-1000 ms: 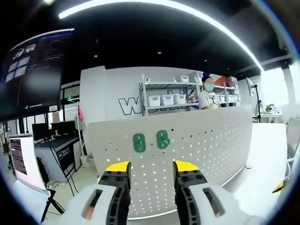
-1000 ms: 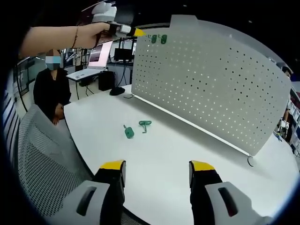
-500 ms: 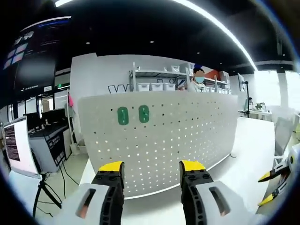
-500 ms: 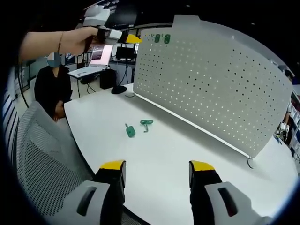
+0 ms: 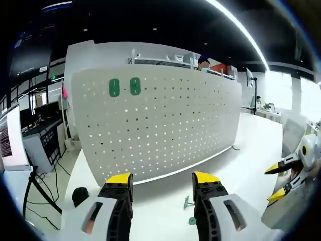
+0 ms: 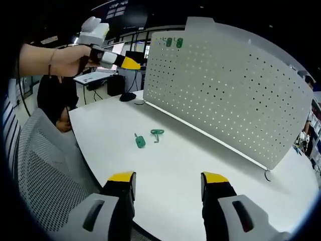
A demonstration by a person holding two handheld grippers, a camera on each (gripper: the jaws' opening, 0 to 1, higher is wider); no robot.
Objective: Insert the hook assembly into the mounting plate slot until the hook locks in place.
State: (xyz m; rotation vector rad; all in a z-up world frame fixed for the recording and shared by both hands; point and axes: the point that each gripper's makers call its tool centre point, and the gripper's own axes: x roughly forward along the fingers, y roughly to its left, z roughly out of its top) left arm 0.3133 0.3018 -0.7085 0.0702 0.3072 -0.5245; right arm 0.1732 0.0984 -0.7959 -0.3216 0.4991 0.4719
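Pegboard (image 6: 225, 90) upright on table (image 6: 165, 170); two hook parts (image 6: 148, 137) before it.

An office-like lab is showing ahead of the jaws: a white pegboard (image 6: 225, 90) is standing on a white table (image 6: 165, 175), shelving (image 5: 165, 59) is rising beyond it, and desks with monitors (image 5: 7, 145) are sitting off to the left.

One pegboard (image 6: 225, 90), two mounted green plates (image 6: 173, 42), two loose green hook pieces (image 6: 147, 137).

Both grippers empty, jaws apart: left gripper (image 5: 159, 179) raised, right gripper (image 6: 167, 178) low.
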